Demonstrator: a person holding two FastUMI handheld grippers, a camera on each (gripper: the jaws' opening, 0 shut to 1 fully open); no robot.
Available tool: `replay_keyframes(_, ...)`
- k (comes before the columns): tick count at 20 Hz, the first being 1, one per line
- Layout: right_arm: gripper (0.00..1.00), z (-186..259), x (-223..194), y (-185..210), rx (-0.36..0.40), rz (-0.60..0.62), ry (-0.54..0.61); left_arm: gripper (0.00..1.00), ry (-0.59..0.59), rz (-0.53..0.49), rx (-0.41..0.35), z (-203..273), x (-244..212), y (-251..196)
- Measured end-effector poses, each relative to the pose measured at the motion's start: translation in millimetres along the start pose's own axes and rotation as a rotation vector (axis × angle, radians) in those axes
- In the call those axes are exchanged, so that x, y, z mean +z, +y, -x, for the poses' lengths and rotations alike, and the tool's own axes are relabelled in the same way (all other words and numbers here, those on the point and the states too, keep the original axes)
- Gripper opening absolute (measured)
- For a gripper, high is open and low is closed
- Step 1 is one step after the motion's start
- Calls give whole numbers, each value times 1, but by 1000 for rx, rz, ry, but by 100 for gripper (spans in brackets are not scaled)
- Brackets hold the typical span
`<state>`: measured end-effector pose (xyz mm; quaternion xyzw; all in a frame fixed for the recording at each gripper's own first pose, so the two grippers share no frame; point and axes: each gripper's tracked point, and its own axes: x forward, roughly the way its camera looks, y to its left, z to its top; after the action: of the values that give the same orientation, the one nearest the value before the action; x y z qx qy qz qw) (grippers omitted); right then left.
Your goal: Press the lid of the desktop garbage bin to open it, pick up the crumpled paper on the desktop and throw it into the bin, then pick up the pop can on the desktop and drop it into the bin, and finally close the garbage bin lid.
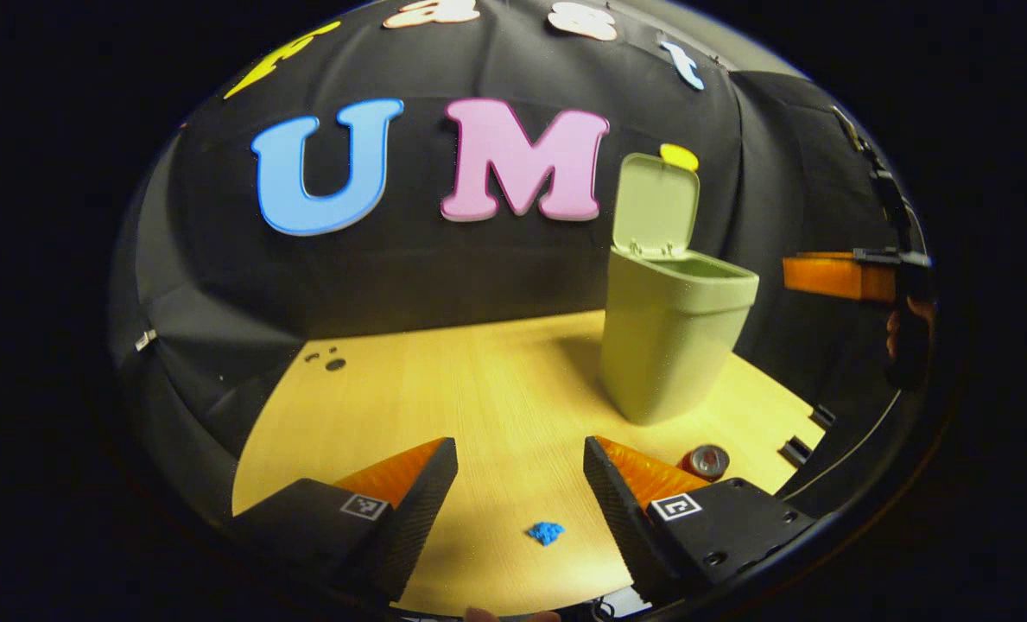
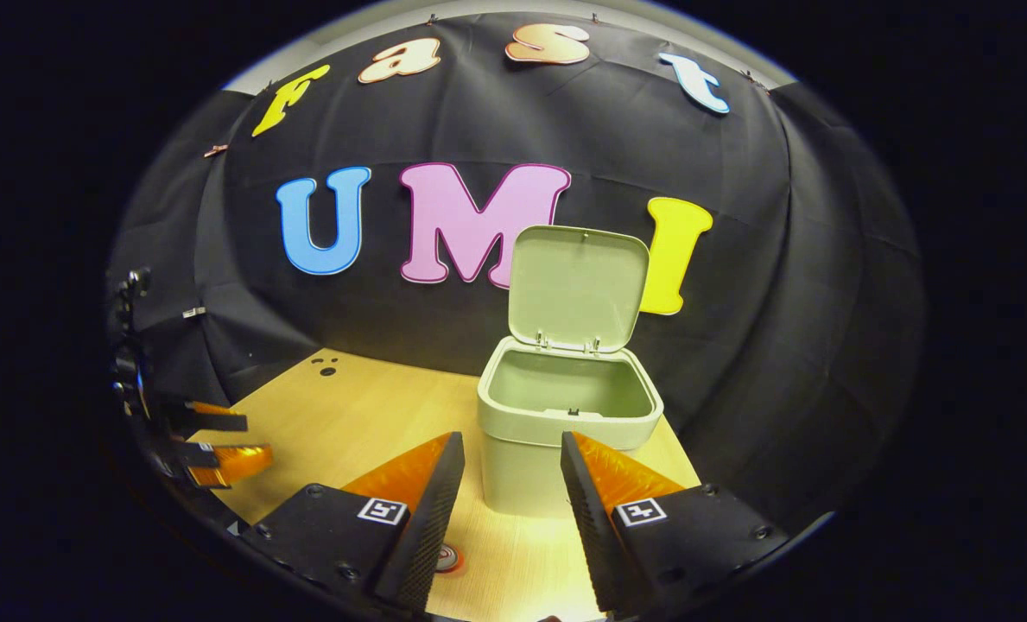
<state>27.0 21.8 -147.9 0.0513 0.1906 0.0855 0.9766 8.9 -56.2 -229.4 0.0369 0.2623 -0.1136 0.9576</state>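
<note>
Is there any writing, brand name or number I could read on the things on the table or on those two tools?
None can be read.
Pale green plastic bin, lid up: no writing seen.
Red pop can lying on its side: print too small and blurred.
Small blue crumpled paper: no text seen.
Square black-and-white markers on the left tool and the right tool: patterns, not words.

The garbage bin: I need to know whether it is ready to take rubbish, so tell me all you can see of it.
The garbage bin is a pale green box with rounded corners, plastic by its look, and stands upright on the wooden table near the black cloth wall. Its hinged lid is swung up at the back, fully open. The part of its inside that can be seen looks empty. Neither gripper touches it.
</note>
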Motion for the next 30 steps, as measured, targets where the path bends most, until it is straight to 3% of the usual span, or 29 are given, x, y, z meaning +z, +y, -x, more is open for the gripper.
replay_keyframes(10,72,17,-10,-19,-17,-7,35,81,287,-56,-62,-53,-121,-26)
replay_keyframes(17,72,28,-19,-40,-62,-28,56,66,392,-86,-85,-72,-160,-32)
replay_keyframes(21,72,30,-20,-43,-66,-29,64,51,414,-80,-85,-79,-169,-30)
replay_keyframes(22,72,30,-21,-42,-66,-26,65,39,412,-76,-82,-80,-170,-28)
replay_keyframes(23,72,30,-22,-42,-65,-24,68,38,409,-74,-74,-81,-170,-26)
replay_keyframes(26,72,29,-23,-39,-60,-21,73,14,385,-79,-30,-82,-165,-13)
replay_keyframes(28,72,29,-24,-37,-56,-18,75,5,383,-79,-10,-81,-165,-5)
replay_keyframes(30,72,28,-25,-35,-53,-17,77,5,393,-66,-16,-80,-169,-6)
